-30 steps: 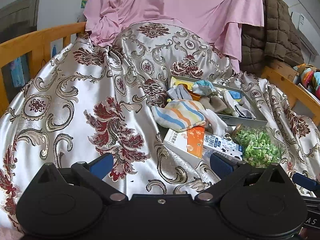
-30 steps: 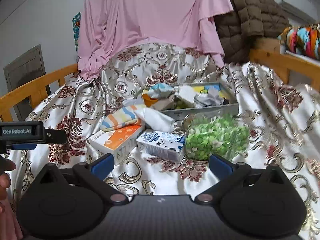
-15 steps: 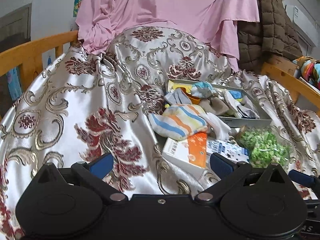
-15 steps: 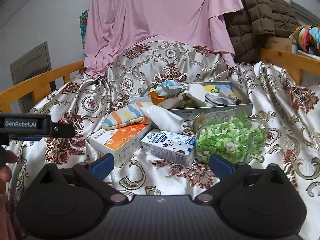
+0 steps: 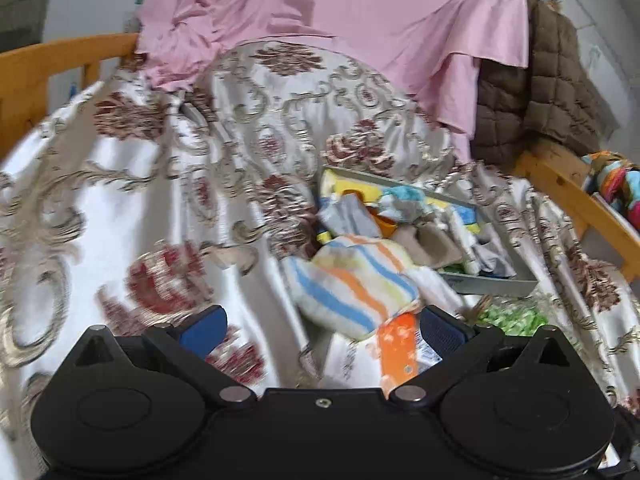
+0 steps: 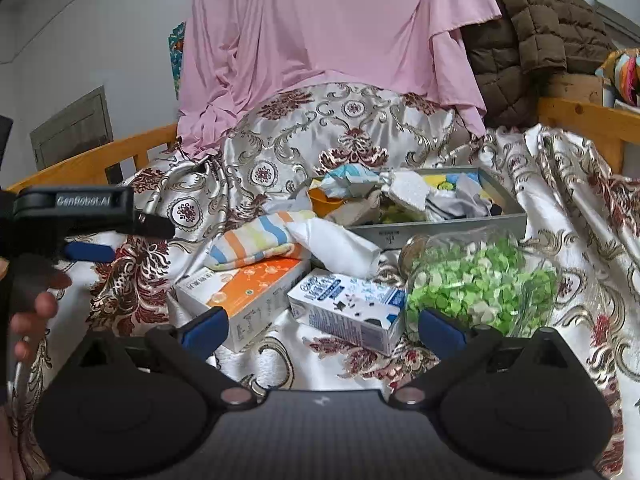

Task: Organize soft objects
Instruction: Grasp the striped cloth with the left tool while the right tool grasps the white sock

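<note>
- L gripper (image 5: 322, 326): jaws spread wide, nothing between them; blue pads over the brocade bedspread (image 5: 120, 208), right pad just short of the striped cloth. L-wrist view is motion-blurred.
- R gripper (image 6: 322, 326): jaws wide apart, empty; hangs above the cartons, no contact seen.
- Striped cloth (image 6: 256, 242) (blue/orange/yellow/white, folded): lies on the bedspread w/ its near edge resting on the orange-and-white box (image 6: 242, 296), just left of the grey tray (image 6: 448, 230).
- White cloth roll (image 6: 334, 246): beside the striped cloth, leaning toward the tray's front wall, touching the blue-and-white milk carton's far end.
- Grey tray holds a heap of small soft items, socks/cloths in white, grey, pale blue, tan; an orange piece at its left end. Exact items can't be told.
- Blue-and-white milk carton (image 6: 348, 308): on its side, between the orange box & the clear bag of green pieces (image 6: 480, 280).
- Bag sits in front of the tray, touching the carton's right end.
- Pink sheet (image 6: 328, 40) draped behind; brown quilted jacket (image 6: 520, 32) to its right, over the wooden bed rail (image 6: 580, 120).
- In R-wrist view the L gripper shows at left edge, a hand (image 6: 28, 320) on its grip.
</note>
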Tool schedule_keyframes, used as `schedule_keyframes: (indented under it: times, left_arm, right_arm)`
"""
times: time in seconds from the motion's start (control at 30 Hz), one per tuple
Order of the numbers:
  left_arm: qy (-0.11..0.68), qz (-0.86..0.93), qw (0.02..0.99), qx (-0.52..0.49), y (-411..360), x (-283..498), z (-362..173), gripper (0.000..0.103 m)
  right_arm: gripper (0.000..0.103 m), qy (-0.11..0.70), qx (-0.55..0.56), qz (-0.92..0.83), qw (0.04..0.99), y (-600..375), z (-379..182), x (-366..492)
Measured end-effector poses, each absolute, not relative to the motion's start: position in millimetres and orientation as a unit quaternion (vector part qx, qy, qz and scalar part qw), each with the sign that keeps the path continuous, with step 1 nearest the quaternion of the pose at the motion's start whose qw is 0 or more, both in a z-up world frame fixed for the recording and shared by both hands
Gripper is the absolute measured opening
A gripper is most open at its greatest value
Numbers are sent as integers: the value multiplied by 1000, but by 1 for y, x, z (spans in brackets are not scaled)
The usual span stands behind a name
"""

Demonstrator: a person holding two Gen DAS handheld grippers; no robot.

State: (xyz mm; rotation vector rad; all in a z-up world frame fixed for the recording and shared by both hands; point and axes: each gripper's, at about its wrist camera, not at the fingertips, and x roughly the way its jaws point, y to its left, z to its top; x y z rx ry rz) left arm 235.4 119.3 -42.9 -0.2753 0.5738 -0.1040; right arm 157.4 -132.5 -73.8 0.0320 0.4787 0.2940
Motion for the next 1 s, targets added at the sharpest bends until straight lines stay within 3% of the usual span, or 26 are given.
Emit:
schedule_keyframes:
  times: [0.2,0.77,1.0]
  left_arm:
    - [268,-85,954,-107,106,259,-50,102]
    - [277,-115,942,-150,108,298,-68,102]
    - [277,-123,939,-164,106,303,-72,102]
  right_arm:
    - [103,238,19,144,960,-135,-83,158]
    - [103,222,-32,154,962,-125,-75,217]
    - [103,244,24,167,955,-133,-84,240]
